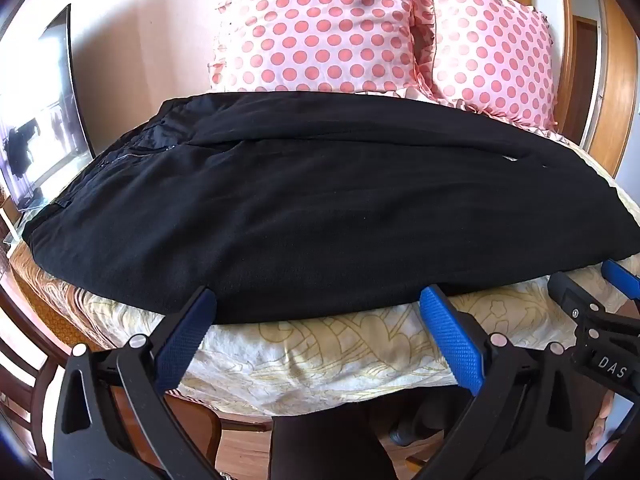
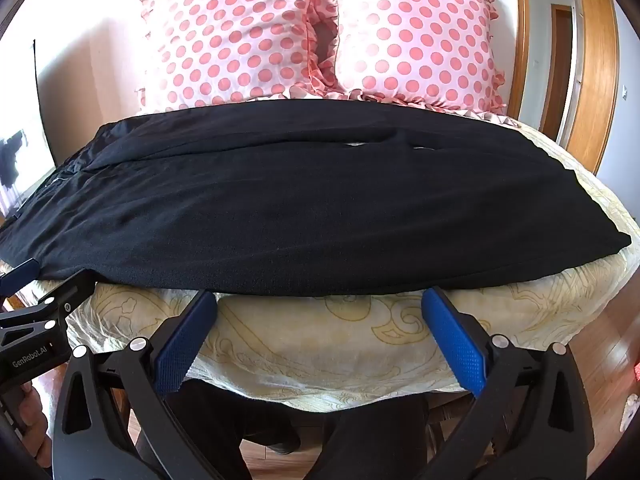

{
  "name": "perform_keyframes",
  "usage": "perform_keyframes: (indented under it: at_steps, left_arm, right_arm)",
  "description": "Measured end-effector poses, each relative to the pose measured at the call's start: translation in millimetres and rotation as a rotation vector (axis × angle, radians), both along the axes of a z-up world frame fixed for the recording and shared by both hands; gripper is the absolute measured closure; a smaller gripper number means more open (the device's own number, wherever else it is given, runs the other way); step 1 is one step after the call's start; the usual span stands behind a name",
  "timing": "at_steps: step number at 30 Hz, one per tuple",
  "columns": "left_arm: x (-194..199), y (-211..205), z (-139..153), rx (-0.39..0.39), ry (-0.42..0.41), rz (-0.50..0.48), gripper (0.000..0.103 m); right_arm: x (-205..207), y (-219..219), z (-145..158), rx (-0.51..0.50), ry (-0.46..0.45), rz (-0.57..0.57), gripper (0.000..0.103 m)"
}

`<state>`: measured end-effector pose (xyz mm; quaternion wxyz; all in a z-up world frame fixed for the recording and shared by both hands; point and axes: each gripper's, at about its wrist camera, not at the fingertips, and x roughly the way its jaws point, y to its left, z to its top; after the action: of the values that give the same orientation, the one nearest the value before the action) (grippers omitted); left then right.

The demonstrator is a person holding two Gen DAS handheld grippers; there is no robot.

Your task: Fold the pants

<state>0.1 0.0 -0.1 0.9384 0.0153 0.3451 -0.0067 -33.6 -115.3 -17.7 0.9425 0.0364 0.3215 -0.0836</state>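
Both grippers, left [image 1: 316,312] & right [image 2: 320,316], wide open, empty, hovering just off near hem of black pants [image 1: 304,208] laid flat lengthwise across cloth-covered table [image 1: 320,356], prob. lined up to pinch that edge for first fold.

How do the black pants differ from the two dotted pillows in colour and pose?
The black pants are plain and dark; the dotted pillows are pink with red dots and frilled edges. The pants lie flat across the cover; the pillows stand propped behind them. Both are soft fabric on the same surface.

Blk claw [image 1: 316,300], blue textured pads [image 1: 452,344].
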Motion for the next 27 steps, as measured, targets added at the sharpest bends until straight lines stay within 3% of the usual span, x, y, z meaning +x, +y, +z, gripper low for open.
perform_keyframes:
  at_steps: [27]
  left_arm:
    - [-0.1, 0.0, -0.2, 0.002, 0.001, 0.0, 0.002]
  right_arm:
    - [-0.3, 0.6, -0.5, -0.003, -0.001, 0.0, 0.001]
